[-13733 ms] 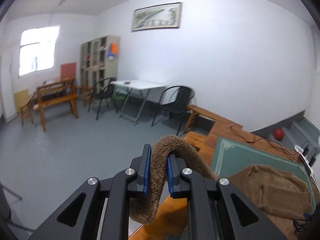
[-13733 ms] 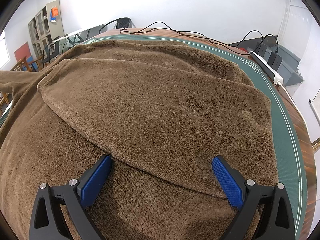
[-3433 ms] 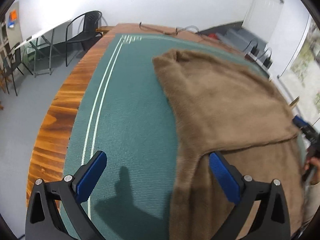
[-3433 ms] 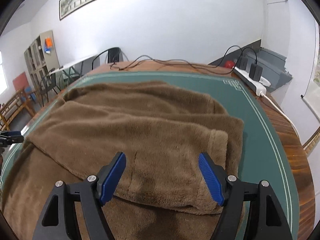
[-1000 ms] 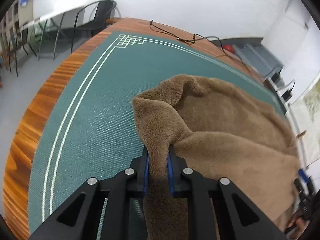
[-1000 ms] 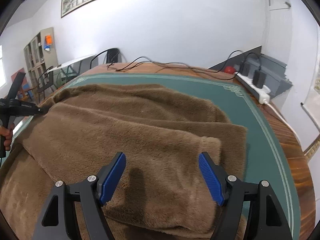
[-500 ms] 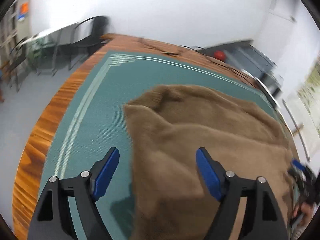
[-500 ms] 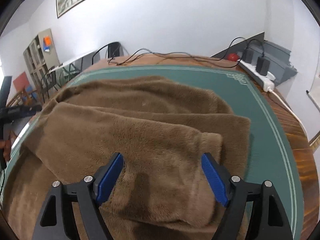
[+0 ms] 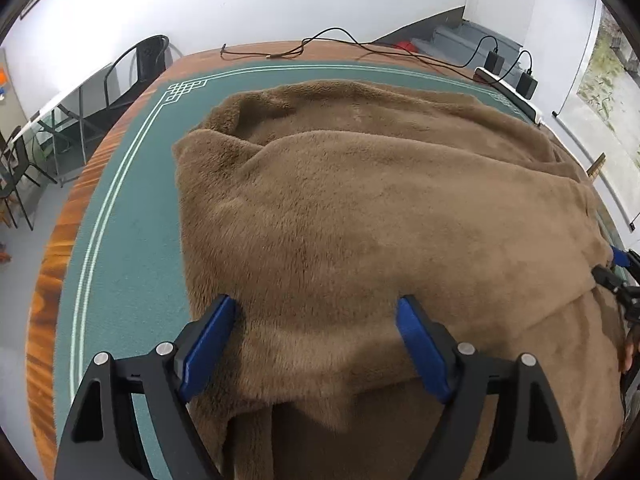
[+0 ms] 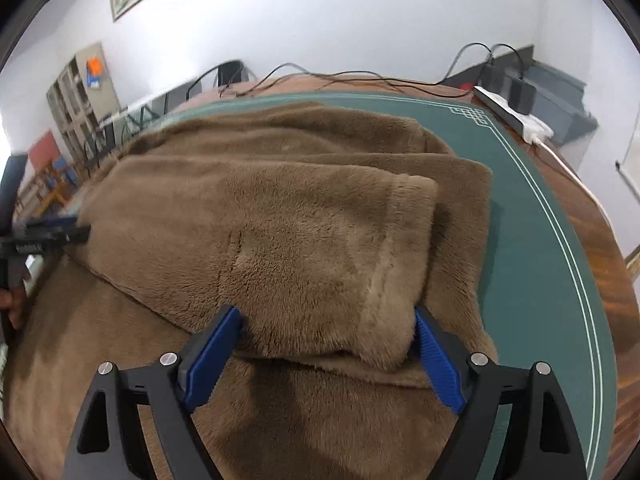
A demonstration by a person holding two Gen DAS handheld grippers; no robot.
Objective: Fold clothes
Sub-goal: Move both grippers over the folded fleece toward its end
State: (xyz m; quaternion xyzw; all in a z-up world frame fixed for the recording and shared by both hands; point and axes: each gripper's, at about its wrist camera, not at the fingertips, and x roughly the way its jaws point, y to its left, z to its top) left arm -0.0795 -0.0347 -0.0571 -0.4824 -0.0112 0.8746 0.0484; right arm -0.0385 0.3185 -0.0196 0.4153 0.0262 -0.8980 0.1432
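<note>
A brown fleece garment [image 9: 360, 208] lies spread on the green mat [image 9: 132, 240] of a wooden table, with a sleeve folded across its body. My left gripper [image 9: 316, 320] hovers low over the garment's left part. Its jaws are opening, with the folded layer lying loose between the blue pads [image 9: 208, 336]. My right gripper [image 10: 324, 340] is over the folded sleeve end [image 10: 360, 248]. Its jaws are opening too, and the cuff sits between them ungripped. Each gripper shows at the edge of the other's view: the right gripper [image 9: 618, 276] and the left gripper [image 10: 52, 232].
A white power strip [image 10: 512, 116] with black adapters and cables [image 9: 340, 40] lies along the table's far wooden rim [image 9: 52, 272]. Bare green mat runs right of the garment [image 10: 540, 240]. Black chairs [image 9: 148, 60] and a cabinet [image 10: 80, 92] stand beyond the table. A hand [image 10: 12, 300] holds the left gripper.
My left gripper let go of the garment's folded edge, opened wide and swung over the laid-down layer. My right gripper came closer to the sleeve end and widened a little.
</note>
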